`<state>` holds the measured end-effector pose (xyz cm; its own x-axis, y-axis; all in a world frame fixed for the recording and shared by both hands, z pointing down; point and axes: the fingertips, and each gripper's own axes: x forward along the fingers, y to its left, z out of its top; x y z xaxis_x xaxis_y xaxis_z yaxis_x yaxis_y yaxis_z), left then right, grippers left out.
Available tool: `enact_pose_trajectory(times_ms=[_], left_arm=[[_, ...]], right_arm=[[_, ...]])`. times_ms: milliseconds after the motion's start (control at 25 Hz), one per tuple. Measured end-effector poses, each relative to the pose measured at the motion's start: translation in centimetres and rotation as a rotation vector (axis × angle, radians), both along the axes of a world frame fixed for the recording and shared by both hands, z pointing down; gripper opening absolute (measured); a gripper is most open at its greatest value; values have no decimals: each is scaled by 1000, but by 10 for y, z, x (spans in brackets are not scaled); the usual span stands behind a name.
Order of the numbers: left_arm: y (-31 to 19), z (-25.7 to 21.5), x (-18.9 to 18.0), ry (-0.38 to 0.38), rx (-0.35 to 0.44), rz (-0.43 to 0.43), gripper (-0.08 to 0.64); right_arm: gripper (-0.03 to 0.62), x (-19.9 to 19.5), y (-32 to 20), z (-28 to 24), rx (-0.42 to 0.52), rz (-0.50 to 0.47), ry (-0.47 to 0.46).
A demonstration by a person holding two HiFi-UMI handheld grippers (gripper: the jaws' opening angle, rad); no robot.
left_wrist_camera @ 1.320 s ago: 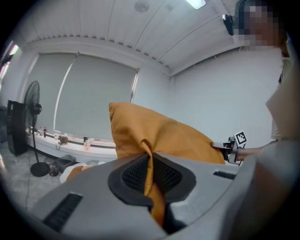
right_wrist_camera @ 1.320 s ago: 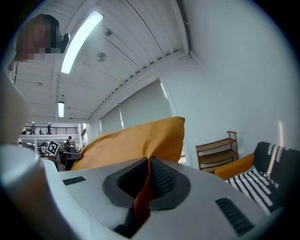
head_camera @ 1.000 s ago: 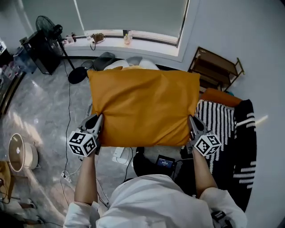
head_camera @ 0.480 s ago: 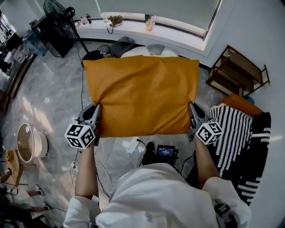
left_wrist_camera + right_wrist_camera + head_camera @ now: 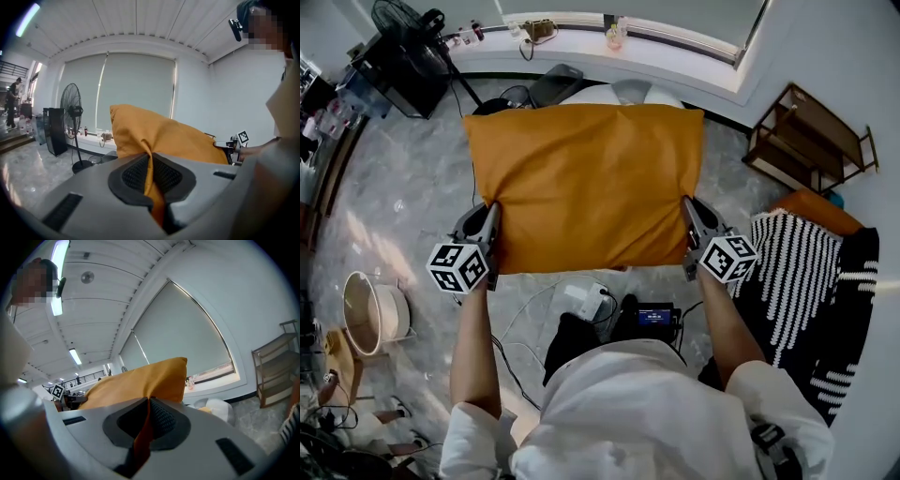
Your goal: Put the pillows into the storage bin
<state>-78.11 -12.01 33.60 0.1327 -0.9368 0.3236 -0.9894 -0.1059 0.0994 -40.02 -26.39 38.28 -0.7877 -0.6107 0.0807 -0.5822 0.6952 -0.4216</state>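
Note:
A large orange pillow [image 5: 586,183] hangs in the air in front of the person, spread flat between both grippers. My left gripper [image 5: 492,228] is shut on its near left corner, with orange fabric pinched between the pads [image 5: 150,173]. My right gripper [image 5: 687,223] is shut on the near right corner, fabric likewise squeezed between its pads [image 5: 145,420]. A white rounded object [image 5: 614,93] peeks out past the pillow's far edge on the floor; most of it is hidden and I cannot tell what it is.
A black standing fan [image 5: 405,19] and a black cabinet [image 5: 394,70] stand at the far left. A wooden shelf [image 5: 811,131], another orange cushion [image 5: 811,208] and a black-and-white striped cloth [image 5: 802,281] lie right. Cables and a power strip [image 5: 581,295] lie below; a round beige stool [image 5: 366,314] sits left.
Both grippers keep their hold on the pillow's corners. Pillow and grippers have shifted up and a little left in the head view, while the shelf and striped cloth slid right.

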Motion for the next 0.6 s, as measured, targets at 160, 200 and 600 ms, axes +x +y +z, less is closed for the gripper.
enact_pose_trajectory(times_ms=[160, 200, 600], left_arm=[[-18, 29, -41, 13, -43, 29, 20], [-24, 39, -53, 22, -57, 40, 20], [-69, 205, -140, 115, -277, 163, 20]], right_arm=[[35, -35, -1, 25, -43, 32, 10], [35, -44, -1, 33, -56, 45, 19], [35, -116, 7, 163, -230, 188, 140]])
